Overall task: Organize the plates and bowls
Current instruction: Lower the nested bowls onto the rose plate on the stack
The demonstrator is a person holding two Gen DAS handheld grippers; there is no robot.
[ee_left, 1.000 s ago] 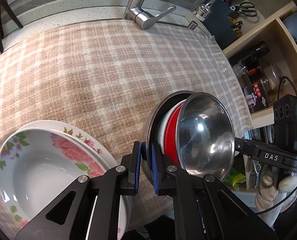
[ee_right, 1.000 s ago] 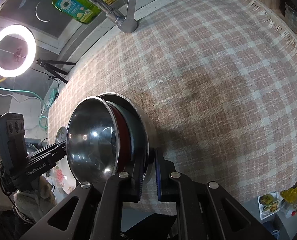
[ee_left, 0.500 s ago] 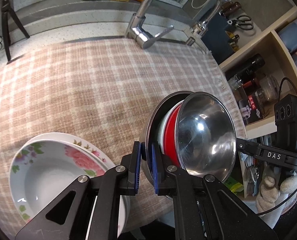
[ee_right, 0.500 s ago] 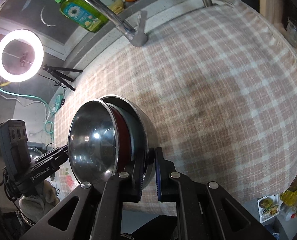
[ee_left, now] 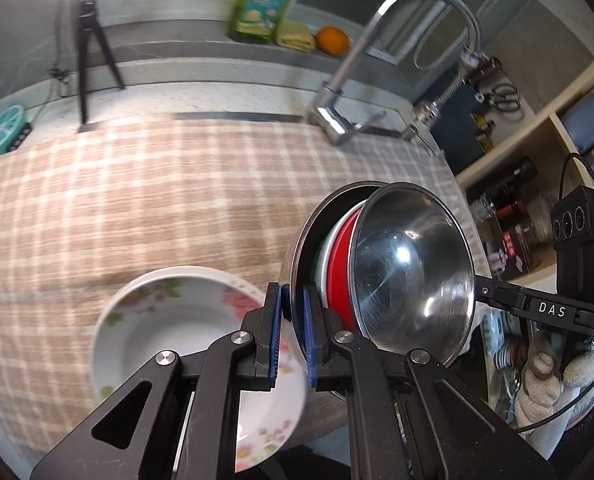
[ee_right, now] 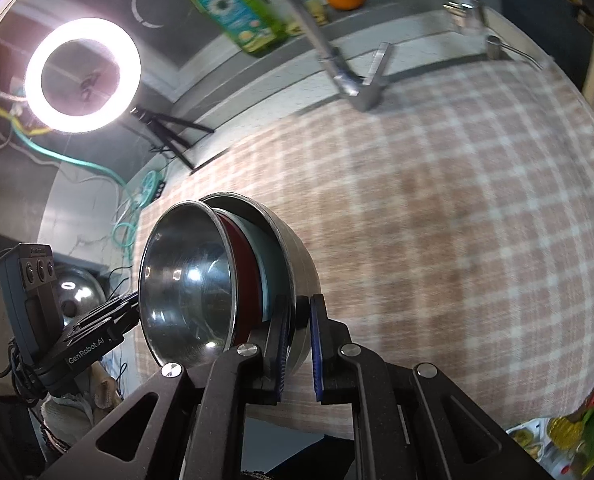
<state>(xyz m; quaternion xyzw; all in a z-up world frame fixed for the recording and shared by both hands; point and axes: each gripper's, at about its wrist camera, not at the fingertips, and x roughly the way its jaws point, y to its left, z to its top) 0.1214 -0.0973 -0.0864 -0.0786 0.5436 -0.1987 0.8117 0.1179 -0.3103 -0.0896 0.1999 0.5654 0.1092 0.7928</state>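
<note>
Both grippers, left gripper (ee_left: 293,322) and right gripper (ee_right: 299,332), are pinching opposite rims of the nested bowl stack (ee_left: 397,272) (steel, red, white inside), holding it above the plaid cloth (ee_left: 157,200). A floral plate (ee_left: 169,328) is sitting below, with the faucet (ee_left: 349,92) and ring light (ee_right: 83,74) beyond.

The right gripper (ee_right: 299,344) pinches the rim of the outer steel bowl (ee_right: 297,256) of a nested stack, tipped on edge above the checked cloth (ee_right: 437,208). Left, the other gripper (ee_right: 85,344) is near the stack's far rim.
</note>
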